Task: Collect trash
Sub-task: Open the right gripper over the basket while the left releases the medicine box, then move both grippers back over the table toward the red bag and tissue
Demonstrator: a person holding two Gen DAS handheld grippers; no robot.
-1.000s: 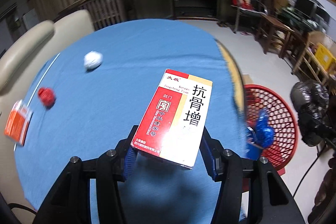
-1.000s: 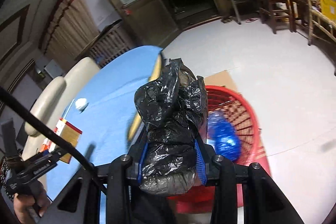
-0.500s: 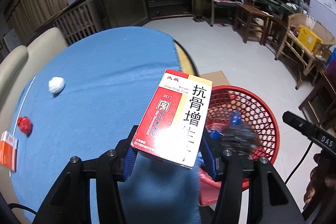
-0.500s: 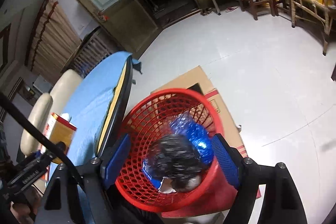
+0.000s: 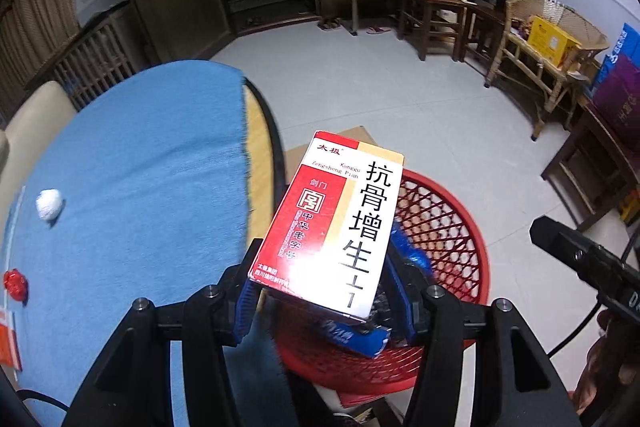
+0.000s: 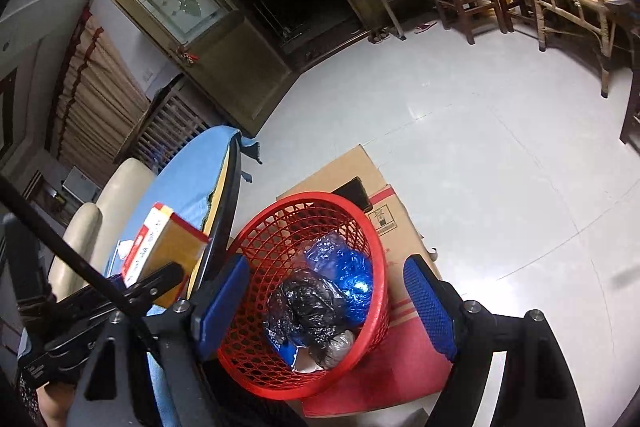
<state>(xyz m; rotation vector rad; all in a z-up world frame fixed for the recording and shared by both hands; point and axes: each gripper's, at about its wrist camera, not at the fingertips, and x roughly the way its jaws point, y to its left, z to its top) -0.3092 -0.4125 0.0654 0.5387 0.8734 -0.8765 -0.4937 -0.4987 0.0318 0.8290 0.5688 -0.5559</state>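
Left wrist view: my left tool [image 5: 324, 291] is clenched on a red, white and tan cardboard medicine box [image 5: 332, 223] printed with black characters, tilted, flat face up, glare on its near end. It hangs over the near rim of the red plastic mesh basket [image 5: 448, 223], beside the blue-clothed round worktop [image 5: 140, 167]. I judge the box should travel further over the basket's middle before I let go. A white crumpled paper ball [image 5: 49, 203] and red crumpled wrapper [image 5: 15, 283] remain on the cloth.

Right wrist view: my right tool [image 6: 328, 303] stands released, empty, above the basket [image 6: 256, 379], which holds a black crumpled plastic bag [image 6: 308, 307] and blue shiny plastic wrapping [image 6: 348, 267].
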